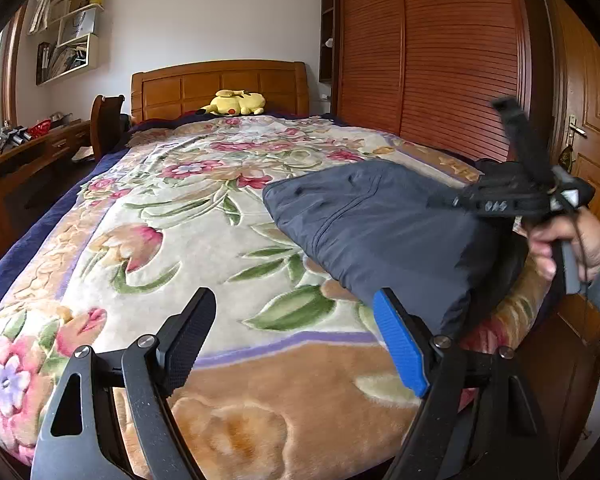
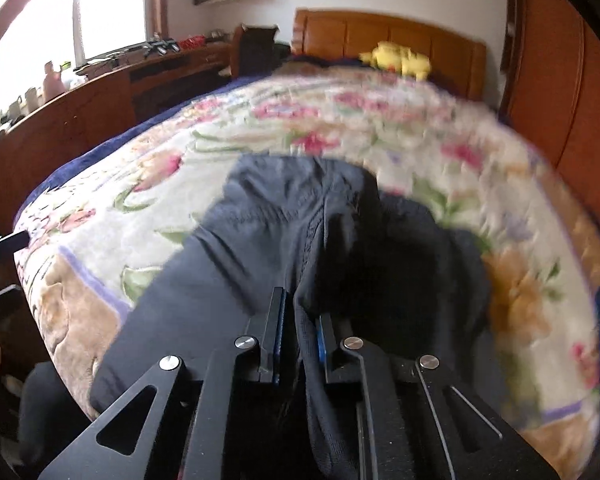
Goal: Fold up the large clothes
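A dark navy padded garment (image 1: 380, 232) lies folded into a thick bundle on the floral plush blanket (image 1: 204, 216), toward the foot of the wooden bed and on the side nearer the slatted brown wardrobe (image 1: 428, 56). The left gripper (image 1: 296, 340) hangs over the blanket just beside the bundle, its black and blue pads spread wide with nothing between them. The right gripper (image 2: 302, 340) is pinched together on a fold of the garment's fabric. The left view alone shows the person's right hand (image 1: 568, 248) on that tool's handle, where a white marking is too blurred to read. The right view, smeared, adds a bright window (image 2: 60, 20) above the long desk. A yellow plush toy (image 1: 236, 103) rests at the headboard.
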### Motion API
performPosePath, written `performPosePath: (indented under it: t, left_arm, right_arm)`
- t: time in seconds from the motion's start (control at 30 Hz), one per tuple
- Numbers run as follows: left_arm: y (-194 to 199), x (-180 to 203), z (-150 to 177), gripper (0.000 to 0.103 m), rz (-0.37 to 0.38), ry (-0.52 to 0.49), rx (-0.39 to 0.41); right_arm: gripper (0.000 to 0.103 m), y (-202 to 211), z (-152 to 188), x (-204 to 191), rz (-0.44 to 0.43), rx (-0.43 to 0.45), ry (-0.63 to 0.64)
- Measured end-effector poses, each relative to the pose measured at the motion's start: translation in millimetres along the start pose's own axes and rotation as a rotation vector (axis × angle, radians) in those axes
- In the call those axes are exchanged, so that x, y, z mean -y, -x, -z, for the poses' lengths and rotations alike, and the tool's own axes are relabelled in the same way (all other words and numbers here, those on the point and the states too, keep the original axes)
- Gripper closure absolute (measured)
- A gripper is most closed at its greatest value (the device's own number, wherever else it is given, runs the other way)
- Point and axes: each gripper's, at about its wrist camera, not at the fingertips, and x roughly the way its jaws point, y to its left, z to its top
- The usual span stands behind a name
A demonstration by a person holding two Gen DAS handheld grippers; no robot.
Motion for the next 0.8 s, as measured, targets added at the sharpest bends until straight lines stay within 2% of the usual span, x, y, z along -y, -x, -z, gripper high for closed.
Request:
performPosePath:
  t: [0.13,0.27,0.47,0.57,0.67,0.77,0.8]
  left_arm:
    - [-1.5,5.1,0.8,0.021,0.01,-0.009,-0.001]
    - [-2.2,12.6,0.4,0.021,0.026,-0.015,0.003]
    - [-5.3,23.5,-2.2,0.021,0.041,-0.035,0.001]
    - [-7.6,29.7,-4.3,0.021,0.048,-0.04,0.0]
    - [-9.2,36.6,-5.1,0.021,0.055,-0.05,-0.002]
    - [-10.3,42.4,-6.4,0.021,0.056,-0.064,-0.005]
    - [-10.6,44.8,-7.2,0.021,0.057,-0.067,-0.005]
  right_arm:
    - [0.093,33.8,-2.3,1.0,0.069,0.064,0.048]
    - [0.093,49.0,15.3,24.2,0.106,0.046,0.051]
    - [0.093,55.2,47.9,74.1,0.186,0.002,-0.056]
    - [0.093,46.5,65.7,96.3,0.169,-0.051,-0.145]
    - [0.091,35.0,79.7,94.3,0.157,-0.079,-0.157]
    - [0.089,35.8,79.7,86.4,0.177,-0.063,-0.16]
    - [0.082,37.3,78.3,84.6,0.195,-0.059,-0.161]
